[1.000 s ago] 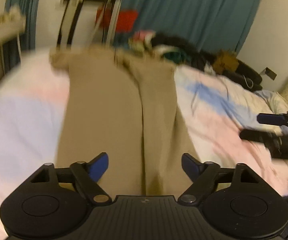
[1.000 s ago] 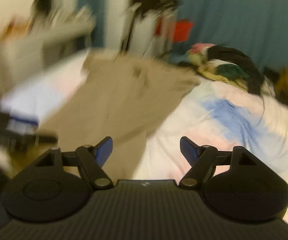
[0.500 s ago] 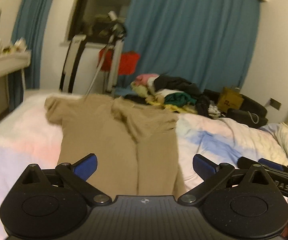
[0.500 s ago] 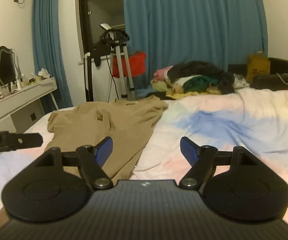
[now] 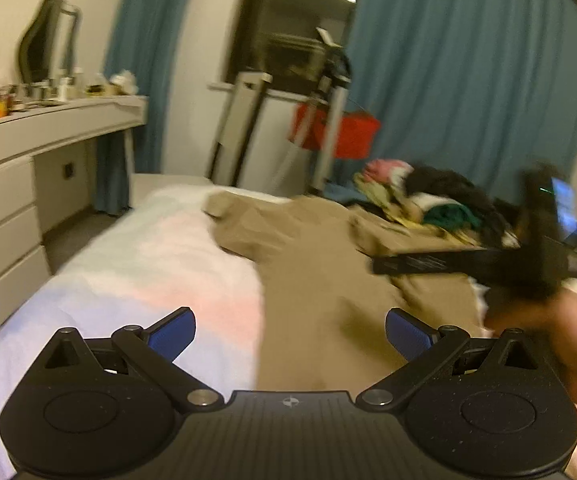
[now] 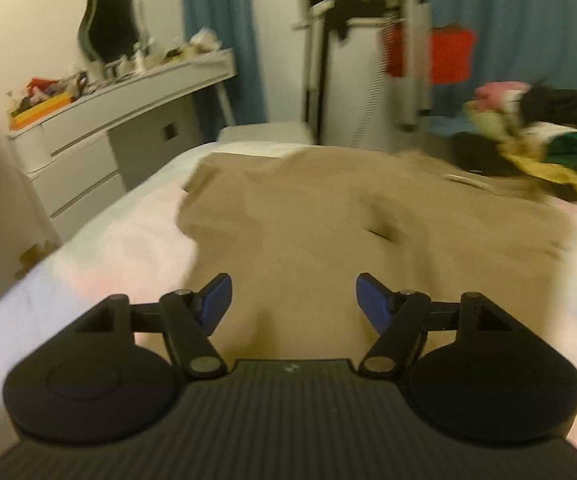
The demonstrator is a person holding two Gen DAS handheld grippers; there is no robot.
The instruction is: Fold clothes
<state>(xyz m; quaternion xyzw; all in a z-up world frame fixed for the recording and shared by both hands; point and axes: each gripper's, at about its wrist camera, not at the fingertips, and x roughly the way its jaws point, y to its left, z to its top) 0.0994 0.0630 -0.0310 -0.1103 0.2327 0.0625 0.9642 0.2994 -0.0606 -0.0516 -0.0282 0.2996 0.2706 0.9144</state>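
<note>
A tan garment lies spread on the pastel bed sheet, its collar end toward the far edge. My left gripper is open wide above the garment's near left edge, with nothing between its blue pads. In the left wrist view the right tool's black body hovers blurred over the garment's right side, held by a hand. In the right wrist view my right gripper hangs above the middle of the garment. Its jaws are closing slightly and nothing is between its pads.
A white dresser with drawers, clutter and a mirror stands left of the bed. A pile of mixed clothes sits at the far right of the bed. Behind it are a tripod, a red bag and blue curtains.
Both views have swung left toward the dresser. The right gripper has moved left from the bare sheet to over the garment and now crosses the left wrist view. The left jaws have widened.
</note>
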